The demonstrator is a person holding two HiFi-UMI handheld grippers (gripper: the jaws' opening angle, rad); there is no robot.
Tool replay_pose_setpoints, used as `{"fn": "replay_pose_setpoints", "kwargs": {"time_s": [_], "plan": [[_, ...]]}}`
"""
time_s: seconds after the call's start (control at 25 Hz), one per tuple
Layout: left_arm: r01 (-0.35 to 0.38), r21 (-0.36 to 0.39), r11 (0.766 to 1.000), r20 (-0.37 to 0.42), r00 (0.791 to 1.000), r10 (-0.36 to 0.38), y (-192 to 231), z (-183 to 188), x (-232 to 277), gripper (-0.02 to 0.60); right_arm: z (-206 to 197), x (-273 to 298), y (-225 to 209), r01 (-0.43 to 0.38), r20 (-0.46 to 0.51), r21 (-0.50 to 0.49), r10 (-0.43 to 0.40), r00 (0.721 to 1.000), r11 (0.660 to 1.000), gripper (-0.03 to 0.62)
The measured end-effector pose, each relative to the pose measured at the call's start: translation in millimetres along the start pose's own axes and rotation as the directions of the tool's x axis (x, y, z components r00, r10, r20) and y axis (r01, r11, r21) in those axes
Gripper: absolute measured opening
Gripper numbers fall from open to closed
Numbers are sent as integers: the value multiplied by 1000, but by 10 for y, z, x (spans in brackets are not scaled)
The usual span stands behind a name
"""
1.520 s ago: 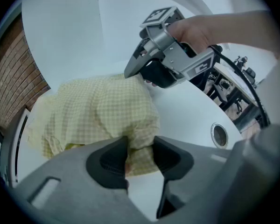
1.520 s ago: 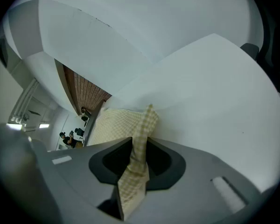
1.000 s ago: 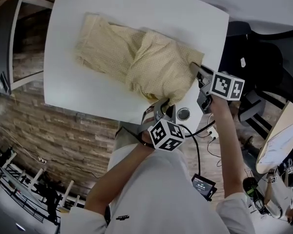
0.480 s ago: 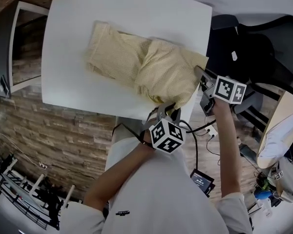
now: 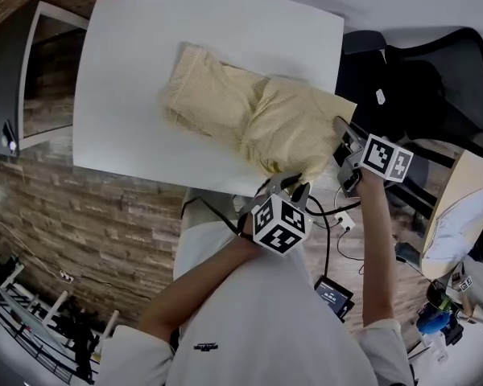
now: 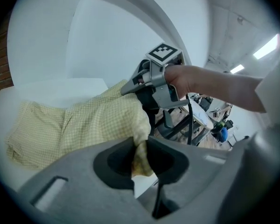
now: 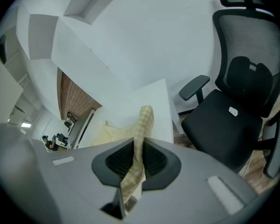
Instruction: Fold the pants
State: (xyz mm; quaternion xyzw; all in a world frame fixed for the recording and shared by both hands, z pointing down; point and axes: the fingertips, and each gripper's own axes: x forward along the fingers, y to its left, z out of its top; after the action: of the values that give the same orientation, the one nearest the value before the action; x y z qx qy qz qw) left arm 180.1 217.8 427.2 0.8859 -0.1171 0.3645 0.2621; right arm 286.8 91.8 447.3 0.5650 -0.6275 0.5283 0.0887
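Pale yellow checked fabric pants (image 5: 258,119) bunched mid-frame on white table (image 5: 137,63), left gripper (image 5: 295,185) at lower centre clamped on their near edge, right gripper (image 5: 340,127) at centre right pinching their right edge, both angled downward

A white short-sleeved shirt (image 5: 258,320) with a small dark chest mark is worn, at lower centre. The grey left hand-held gripper (image 5: 288,183) and right hand-held gripper (image 5: 340,125) are each topped by a white cube with black square markers; a black cable (image 5: 328,240) is seen below them

Left claw (image 5: 292,185), right claw (image 5: 339,127): clenched, downward-angled.
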Motion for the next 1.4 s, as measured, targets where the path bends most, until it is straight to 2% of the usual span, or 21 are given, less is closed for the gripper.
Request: {"fn": "replay_pose_setpoints", "kwargs": {"time_s": [0.36,0.96,1.2,1.4], "plan": [[59,-75,995,111,993,-50,352,176,-514,71,205,88,472,6,75,5,-6,997,1000,34],[10,-183,983,197,980,27,1298,104,-1286,63,400,814,1609,-27,56,-94,33,998,995,35],[-22,-265,964,214,973,81,1769,7,-1564,62,423,1227,2084,-48,18,-147,51,999,988,35],[-66,-334,940,196,971,138,2212,-206,-1702,61,345,1683,2392,-64,-43,-188,57,997,980,35]]}}
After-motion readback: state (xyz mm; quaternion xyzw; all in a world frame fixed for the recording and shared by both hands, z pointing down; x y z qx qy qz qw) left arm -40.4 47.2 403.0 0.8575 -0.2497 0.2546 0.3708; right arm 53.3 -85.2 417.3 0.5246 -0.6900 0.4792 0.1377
